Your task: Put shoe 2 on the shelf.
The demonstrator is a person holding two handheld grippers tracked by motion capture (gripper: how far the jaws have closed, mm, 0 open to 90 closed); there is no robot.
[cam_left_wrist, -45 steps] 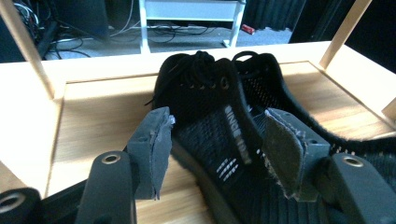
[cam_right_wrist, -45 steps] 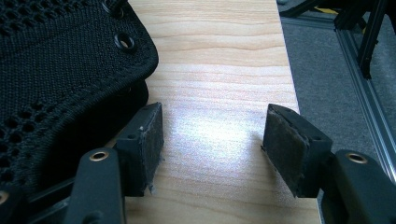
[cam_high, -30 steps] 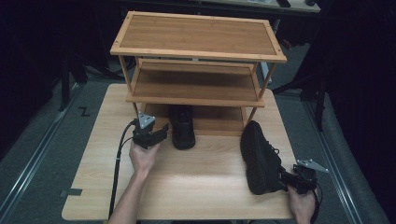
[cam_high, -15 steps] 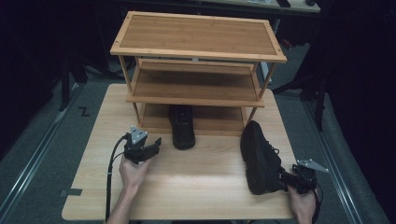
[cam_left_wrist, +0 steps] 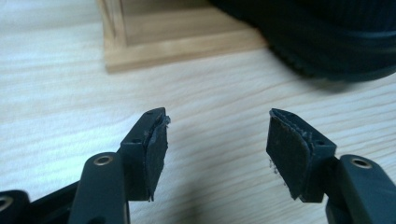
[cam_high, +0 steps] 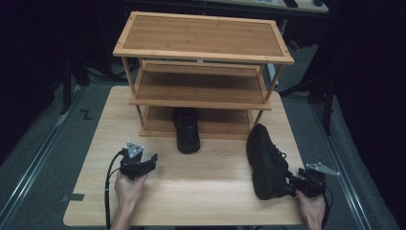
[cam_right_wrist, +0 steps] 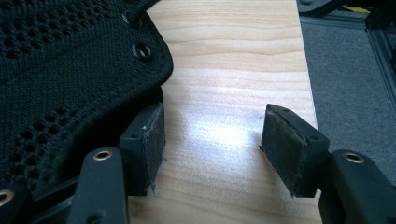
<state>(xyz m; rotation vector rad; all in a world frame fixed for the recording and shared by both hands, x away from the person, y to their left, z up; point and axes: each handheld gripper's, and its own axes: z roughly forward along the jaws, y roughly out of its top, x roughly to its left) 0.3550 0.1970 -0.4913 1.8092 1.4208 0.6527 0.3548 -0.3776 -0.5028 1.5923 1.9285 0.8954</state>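
Observation:
One black shoe [cam_high: 186, 130] stands with its heel under the bottom tier of the wooden shelf rack [cam_high: 201, 91]. Its sole [cam_left_wrist: 327, 42] lies ahead and to the right of my left gripper [cam_left_wrist: 217, 135]. That gripper [cam_high: 149, 160] rests open on the table, left of the shoe, with bare wood between its pads. A second black mesh shoe [cam_high: 265, 160] lies at the table's right front. My right gripper [cam_high: 291, 181] is open just behind its heel end. The mesh upper [cam_right_wrist: 70, 70] presses against the outside of one jaw, and only table shows between the pads.
The wooden table [cam_high: 210, 191] has bare room in the middle front, between my two hands. The rack's base corner [cam_left_wrist: 140, 42] is ahead of the left gripper. Dark floor [cam_right_wrist: 355, 70] drops off past the table's right edge.
My left gripper has drawn back from beside the shoe at the rack, towards the person and to the left. The right gripper and the mesh shoe have not moved.

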